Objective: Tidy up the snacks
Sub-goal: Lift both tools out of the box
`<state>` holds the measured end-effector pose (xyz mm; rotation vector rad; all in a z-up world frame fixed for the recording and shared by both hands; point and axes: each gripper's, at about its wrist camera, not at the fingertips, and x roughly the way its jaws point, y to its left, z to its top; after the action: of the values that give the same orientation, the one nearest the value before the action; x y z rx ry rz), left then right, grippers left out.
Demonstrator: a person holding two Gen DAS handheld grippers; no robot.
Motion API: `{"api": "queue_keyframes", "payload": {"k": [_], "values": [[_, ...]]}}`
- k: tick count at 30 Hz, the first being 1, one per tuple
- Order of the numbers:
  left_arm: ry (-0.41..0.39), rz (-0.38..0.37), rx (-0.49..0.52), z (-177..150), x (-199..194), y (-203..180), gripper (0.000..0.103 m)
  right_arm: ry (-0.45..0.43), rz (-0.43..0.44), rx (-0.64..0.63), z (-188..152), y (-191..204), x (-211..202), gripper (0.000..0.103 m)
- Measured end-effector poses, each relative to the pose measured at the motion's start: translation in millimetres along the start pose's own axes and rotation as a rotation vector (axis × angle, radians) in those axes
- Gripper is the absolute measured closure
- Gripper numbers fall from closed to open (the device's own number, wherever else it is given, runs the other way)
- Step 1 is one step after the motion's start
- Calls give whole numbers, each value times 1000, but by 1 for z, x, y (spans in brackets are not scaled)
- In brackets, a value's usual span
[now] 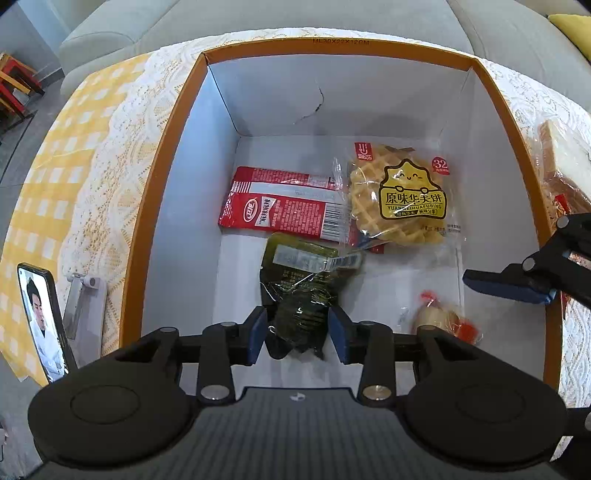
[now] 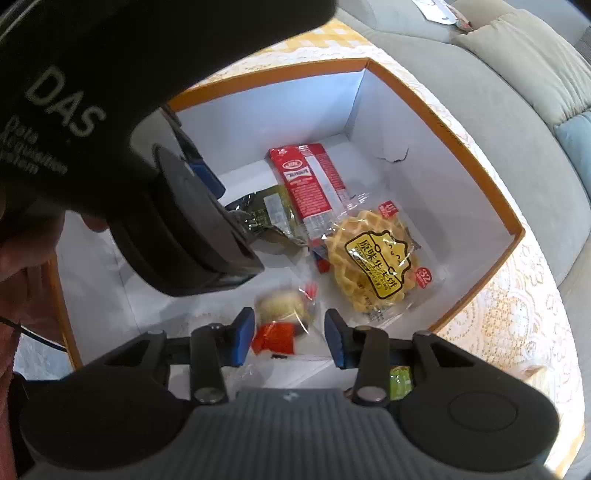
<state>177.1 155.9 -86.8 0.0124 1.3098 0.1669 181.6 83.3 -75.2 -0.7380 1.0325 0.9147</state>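
Note:
An orange-rimmed box [image 1: 332, 50] with white walls holds several snacks: a waffle pack [image 1: 402, 199], a red packet [image 1: 280, 206], a dark green packet [image 1: 303, 291] and a small bun in clear wrap [image 1: 439, 319]. My left gripper [image 1: 298, 330] points down into the box, open, with the green packet lying on the floor between its blue pads. My right gripper [image 2: 290, 332] is also open, straddling the wrapped bun [image 2: 282, 308], with a gap on the bun's right side. The waffle pack [image 2: 376, 266] lies just beyond it. The left gripper's body [image 2: 184, 229] hides part of the green packet [image 2: 269, 214].
The box stands on a lace cloth [image 1: 122, 147] over a yellow checked table. A phone on a stand [image 1: 44, 321] is left of the box, a bread bag [image 1: 561, 166] right of it. A grey sofa [image 1: 258, 22] runs behind. A green wrapped item [image 2: 400, 382] lies under my right gripper.

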Motion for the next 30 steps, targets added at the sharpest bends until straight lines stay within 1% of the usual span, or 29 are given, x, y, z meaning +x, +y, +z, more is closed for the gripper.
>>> {"api": "queue_keyframes", "payload": {"k": [5, 8, 10, 14, 18, 23, 26, 30], "values": [[-14, 6, 6, -2, -11, -3, 57, -23, -16, 11, -2, 0, -11, 58], [-38, -2, 6, -5, -24, -7, 57, -45, -35, 20, -4, 1, -20, 57], [-61, -8, 11, -6, -33, -12, 57, -75, -44, 38, -9, 0, -32, 57], [-123, -25, 17, -12, -58, -21, 57, -158, -55, 112, -23, -4, -60, 57], [-187, -47, 29, -19, -82, -33, 57, -245, -93, 180, -45, -5, -88, 57], [-266, -88, 54, -31, -106, -53, 57, -369, -166, 286, -81, -7, -120, 57], [-311, -106, 83, -39, -117, -67, 56, -411, -197, 350, -103, -7, -132, 57], [-354, -128, 136, -48, -124, -89, 53, -438, -243, 422, -135, -6, -142, 57]]}}
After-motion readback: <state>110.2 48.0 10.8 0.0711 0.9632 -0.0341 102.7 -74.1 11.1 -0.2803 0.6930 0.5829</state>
